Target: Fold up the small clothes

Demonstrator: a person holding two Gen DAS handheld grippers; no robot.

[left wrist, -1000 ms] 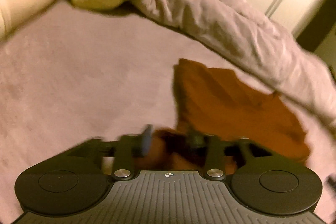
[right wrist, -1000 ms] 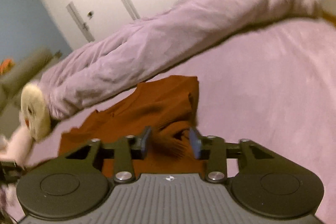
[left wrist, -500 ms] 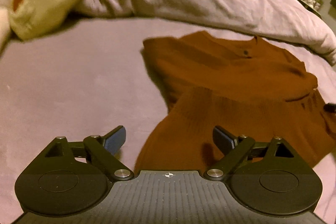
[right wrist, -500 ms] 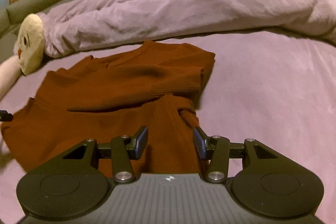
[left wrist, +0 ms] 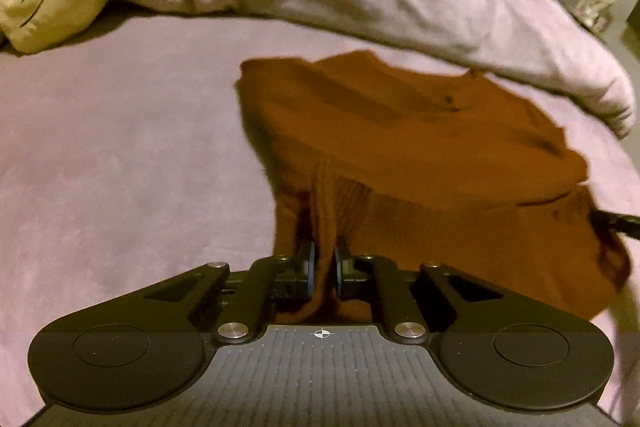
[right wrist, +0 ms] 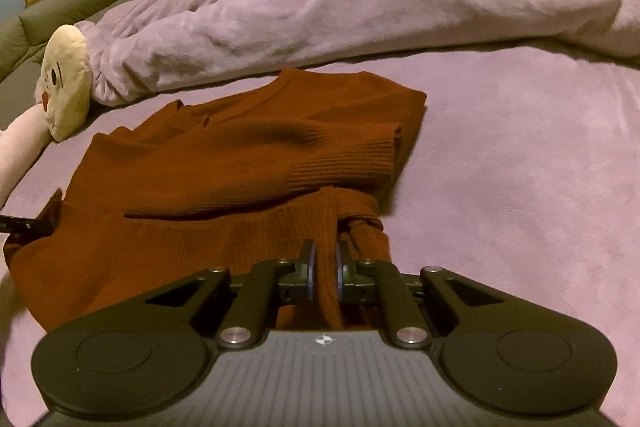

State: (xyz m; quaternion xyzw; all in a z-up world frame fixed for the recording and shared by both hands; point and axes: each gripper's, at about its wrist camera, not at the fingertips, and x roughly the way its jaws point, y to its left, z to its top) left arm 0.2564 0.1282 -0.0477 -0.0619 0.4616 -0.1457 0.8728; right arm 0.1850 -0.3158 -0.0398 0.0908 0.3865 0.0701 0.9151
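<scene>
Both jaws, apart a moment ago, closing: left gripper [left wrist: 323, 264] and right gripper [right wrist: 325, 264] each clamped on sweater [right wrist: 224, 167] hem.

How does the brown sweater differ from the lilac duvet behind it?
The sweater is rust brown and ribbed; the duvet is pale lilac and plush. The sweater lies fairly flat and partly folded; the duvet is bunched into a long roll. Both grippers pinch the sweater's near hem; nothing holds the duvet. Both rest on the bed.

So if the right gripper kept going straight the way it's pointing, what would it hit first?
The right gripper is closing on the near hem of the rust-brown knitted sweater. Straight ahead it would likely plough into more of that sweater, its ribbed cuff, well before the rolled lilac duvet; depth is unclear.
</scene>
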